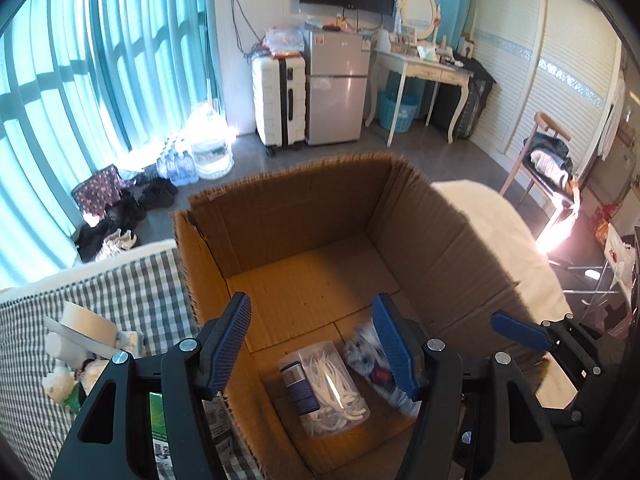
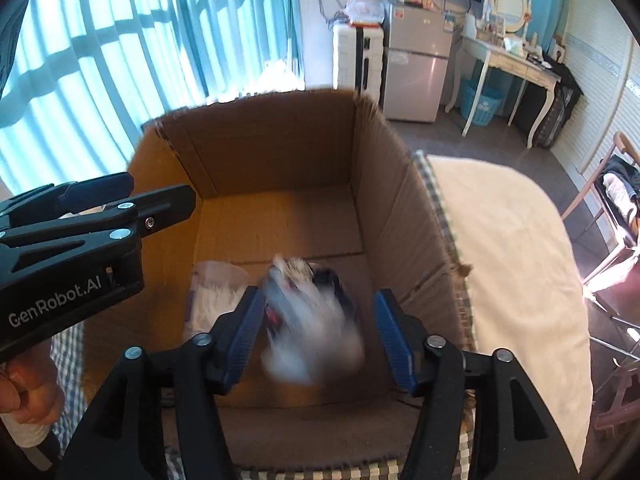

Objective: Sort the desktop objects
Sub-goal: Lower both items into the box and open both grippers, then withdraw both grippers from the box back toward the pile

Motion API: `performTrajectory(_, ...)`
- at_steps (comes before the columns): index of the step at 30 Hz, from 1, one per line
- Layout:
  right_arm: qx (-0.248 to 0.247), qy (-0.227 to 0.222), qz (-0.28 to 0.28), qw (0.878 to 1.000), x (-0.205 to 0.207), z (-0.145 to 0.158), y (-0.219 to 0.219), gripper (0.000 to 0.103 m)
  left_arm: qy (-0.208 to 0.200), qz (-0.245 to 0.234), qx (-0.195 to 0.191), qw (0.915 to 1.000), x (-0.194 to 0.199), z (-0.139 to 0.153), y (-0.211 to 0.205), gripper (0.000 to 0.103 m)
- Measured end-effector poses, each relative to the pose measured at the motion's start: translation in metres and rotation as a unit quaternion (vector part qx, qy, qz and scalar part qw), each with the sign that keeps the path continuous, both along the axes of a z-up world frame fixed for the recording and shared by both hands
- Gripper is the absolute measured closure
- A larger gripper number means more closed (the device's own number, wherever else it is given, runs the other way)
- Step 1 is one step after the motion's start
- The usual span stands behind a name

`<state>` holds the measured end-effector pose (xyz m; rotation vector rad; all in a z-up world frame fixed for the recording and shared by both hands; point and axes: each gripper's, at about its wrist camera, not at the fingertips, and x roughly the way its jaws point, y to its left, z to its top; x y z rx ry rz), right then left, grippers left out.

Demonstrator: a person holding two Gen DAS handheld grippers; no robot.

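An open cardboard box (image 1: 288, 216) stands on a checked cloth. On its floor lies a clear tub of white floss picks (image 1: 324, 390) with a dark label. Beside it a white and dark packet (image 1: 372, 360) is blurred; in the right wrist view the packet (image 2: 312, 320) is below and between my open fingers, not gripped. My left gripper (image 1: 316, 344) is open and empty over the box's near edge. My right gripper (image 2: 320, 336) is open above the box (image 2: 272, 148). The left gripper (image 2: 80, 216) shows at the left of the right wrist view.
A roll of brown tape (image 1: 86, 322), a white tool and a small plush toy (image 1: 64, 380) lie on the checked cloth (image 1: 132, 284) left of the box. A green packet (image 1: 158, 416) lies under my left gripper. A cream cushion (image 2: 508, 248) lies right of the box.
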<state>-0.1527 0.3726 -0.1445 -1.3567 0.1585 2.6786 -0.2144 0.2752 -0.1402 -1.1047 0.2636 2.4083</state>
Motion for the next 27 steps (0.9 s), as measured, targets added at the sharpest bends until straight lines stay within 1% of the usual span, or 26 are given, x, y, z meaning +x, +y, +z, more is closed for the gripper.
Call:
performTrajectory(10, 0.009, 0.071, -0.013, 0.997, 0.031, 0.059, -0.012, 0.039, 0.047, 0.001, 0.027, 0.9985, 0.030, 0.053, -0.019, 0.038)
performTrajectory(13, 0.013, 0.090, -0.018, 0.996, 0.041, 0.076, -0.014, 0.036, 0.060, 0.003, 0.034, 0.9976, 0.041, 0.071, -0.022, 0.038)
performTrajectory(15, 0.017, 0.098, -0.021, 0.995, 0.047, 0.086, -0.017, 0.036, 0.068, 0.004, 0.039, 0.9969, 0.047, 0.080, -0.027, 0.037)
performTrajectory(17, 0.017, 0.104, -0.020, 0.994, 0.054, 0.096, -0.007, 0.036, 0.075, 0.005, 0.043, 0.9963, 0.054, 0.089, -0.029, 0.037)
performTrajectory(27, 0.022, 0.147, -0.024, 0.989, 0.089, 0.141, -0.023, 0.035, 0.110, 0.015, 0.061, 0.9919, 0.086, 0.125, -0.053, 0.036)
